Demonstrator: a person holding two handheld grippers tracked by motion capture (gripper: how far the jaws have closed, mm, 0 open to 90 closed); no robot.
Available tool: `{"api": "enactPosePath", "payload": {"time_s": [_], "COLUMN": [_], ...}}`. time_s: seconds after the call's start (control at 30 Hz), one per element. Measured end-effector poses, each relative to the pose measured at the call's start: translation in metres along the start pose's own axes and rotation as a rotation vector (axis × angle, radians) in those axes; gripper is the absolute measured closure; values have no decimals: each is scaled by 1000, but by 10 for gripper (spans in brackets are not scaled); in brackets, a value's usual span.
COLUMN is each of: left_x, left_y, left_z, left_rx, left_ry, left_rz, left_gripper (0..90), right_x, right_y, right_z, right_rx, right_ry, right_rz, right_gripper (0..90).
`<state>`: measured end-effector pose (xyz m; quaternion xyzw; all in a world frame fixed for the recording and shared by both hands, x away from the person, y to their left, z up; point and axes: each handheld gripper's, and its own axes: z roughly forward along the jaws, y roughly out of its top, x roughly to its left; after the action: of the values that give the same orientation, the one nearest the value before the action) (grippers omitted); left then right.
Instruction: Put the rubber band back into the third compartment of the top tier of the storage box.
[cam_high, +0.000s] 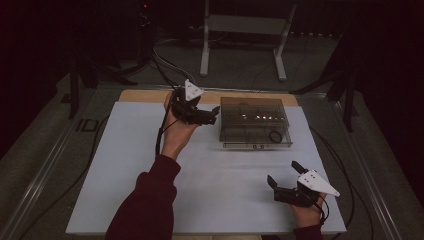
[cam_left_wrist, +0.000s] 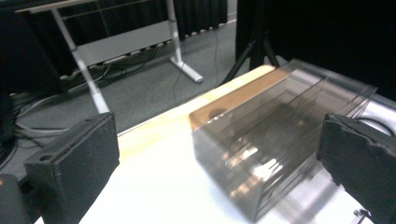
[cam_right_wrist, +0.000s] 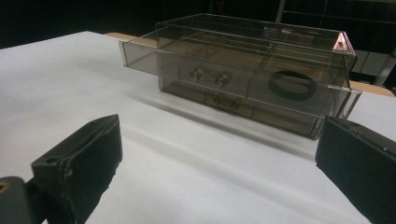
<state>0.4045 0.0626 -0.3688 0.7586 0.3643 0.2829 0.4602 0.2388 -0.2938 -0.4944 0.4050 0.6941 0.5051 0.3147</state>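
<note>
Room dim overall; white desk (cam_high: 150, 170) is brightest area, surroundings beyond desk fall to near black. High view grainy, low contrast. Clear box (cam_high: 254, 121) carries row of small bright glints on lid; soft shadow on desk just in front of box (cam_right_wrist: 243, 70) in right gripper view. Left gripper view smeared by motion blur, box (cam_left_wrist: 275, 135) edges streaked, highlights stretched. Near jaws soft, out of focus in both gripper views.

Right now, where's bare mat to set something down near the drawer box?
Free: the wide strip of mat left of the left tongs, and the middle patch between the drawer box and the right tongs. Crowded: the gap between the left tongs and the box's left wall.
</note>
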Motion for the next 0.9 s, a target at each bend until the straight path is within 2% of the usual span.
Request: {"api": "enactPosePath", "payload": {"time_s": [0.17, 0.3, 0.43, 0.6, 0.7, 0.9], "left_x": [15, 22, 29, 37, 41, 43], "left_y": [-24, -46, -72, -104, -122, -150], "left_z": [-19, -34, -49, -70, -82, -103], "left_rx": [-15, -21, -19, -37, -44, -49], "left_ry": [15, 33, 36, 52, 62, 83], "left_rz": [-12, 13, 11, -21, -56, -80], "left_gripper": [4, 4, 4, 4, 4, 5], "right_x": [1, 2, 3, 3, 3, 3], "right_y": [0, 0, 0, 0, 0, 0], "right_z": [0, 0, 0, 1, 1, 1], "right_rx": [4, 3, 3, 6, 5, 5], "right_ry": [-1, 0, 3, 6, 8, 8], "right_rz": [-1, -3, -1, 3, 6, 14], "right_gripper": [12, 12, 12, 12, 12, 11]}}
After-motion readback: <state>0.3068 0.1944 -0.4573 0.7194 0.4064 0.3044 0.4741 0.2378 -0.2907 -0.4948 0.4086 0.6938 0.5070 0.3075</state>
